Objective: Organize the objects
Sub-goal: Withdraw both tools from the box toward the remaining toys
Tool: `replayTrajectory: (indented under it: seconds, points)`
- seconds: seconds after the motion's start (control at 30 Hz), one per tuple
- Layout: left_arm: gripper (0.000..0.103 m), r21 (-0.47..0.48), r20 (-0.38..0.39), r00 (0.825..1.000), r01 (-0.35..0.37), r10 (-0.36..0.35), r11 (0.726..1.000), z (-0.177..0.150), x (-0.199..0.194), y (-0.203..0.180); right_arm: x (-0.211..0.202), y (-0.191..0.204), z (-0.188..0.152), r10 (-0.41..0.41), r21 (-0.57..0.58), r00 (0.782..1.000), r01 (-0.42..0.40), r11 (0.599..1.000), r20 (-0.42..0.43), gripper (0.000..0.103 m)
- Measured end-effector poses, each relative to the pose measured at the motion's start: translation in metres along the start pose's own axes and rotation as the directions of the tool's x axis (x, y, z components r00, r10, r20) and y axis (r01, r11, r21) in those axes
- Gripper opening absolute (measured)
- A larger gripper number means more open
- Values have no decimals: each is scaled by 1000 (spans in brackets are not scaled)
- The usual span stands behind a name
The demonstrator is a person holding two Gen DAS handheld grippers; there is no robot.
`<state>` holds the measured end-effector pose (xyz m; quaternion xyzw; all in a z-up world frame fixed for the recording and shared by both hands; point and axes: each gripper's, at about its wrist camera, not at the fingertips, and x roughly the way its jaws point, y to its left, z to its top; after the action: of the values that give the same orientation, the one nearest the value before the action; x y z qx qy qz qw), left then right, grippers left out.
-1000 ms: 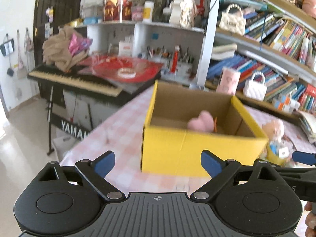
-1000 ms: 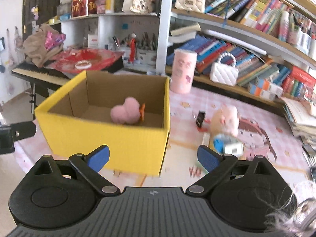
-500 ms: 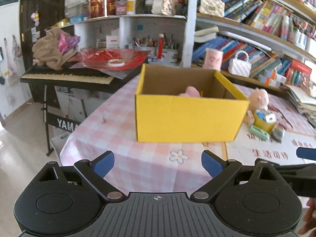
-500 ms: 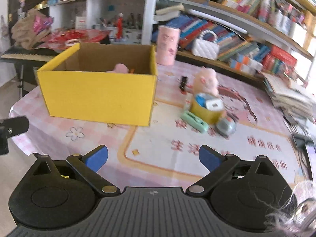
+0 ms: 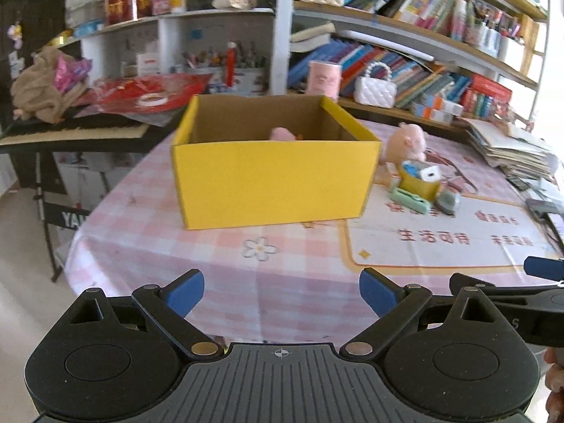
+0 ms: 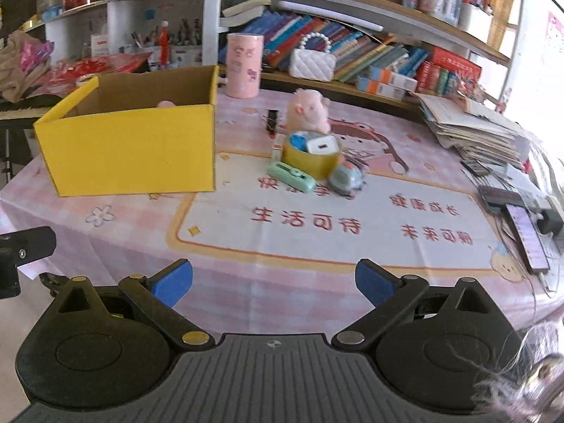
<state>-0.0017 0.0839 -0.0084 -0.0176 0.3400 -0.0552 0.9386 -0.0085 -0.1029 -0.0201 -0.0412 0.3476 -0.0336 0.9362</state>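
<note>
Evidently between picks: left gripper [image 5: 281, 290] and right gripper [image 6: 273, 280] both spread wide, empty, held near the table edge. Yellow box [image 6: 130, 148] holds one pink soft toy [image 5: 282, 134]. Loose cluster beside it: pink plush [image 6: 307, 110], yellow tub [image 6: 312, 162], green case [image 6: 290, 175]. Next move, likely: reach forward to that cluster.

The tablecloth [image 6: 317, 246] bears red Chinese characters. At 6 o'clock of the toy cluster, the lower line reads 生活可待 [image 6: 306, 220], with 未来可期 [image 6: 436, 235] at its 3 o'clock. An upper line of red characters, partly covered by the toys, cannot be read. On the keyboard stand [image 5: 67, 216], at 9 o'clock in the left wrist view, white letters "YA" [image 5: 70, 219] show; the rest is cut off. Book spines are too small to read.
</note>
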Motion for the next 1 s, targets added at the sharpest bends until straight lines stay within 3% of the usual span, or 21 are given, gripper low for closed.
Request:
replayTrajectory:
  seconds: [0.67, 1.0]
  points:
    - [97, 133, -89, 981, 186, -175, 974, 11, 39, -81, 5, -75, -14, -153, 120, 985, 162, 980, -76, 100]
    - [96, 121, -107, 980, 178, -166, 977, 25, 68, -107, 32, -106, 0, -136, 120, 986, 147, 982, -94, 99]
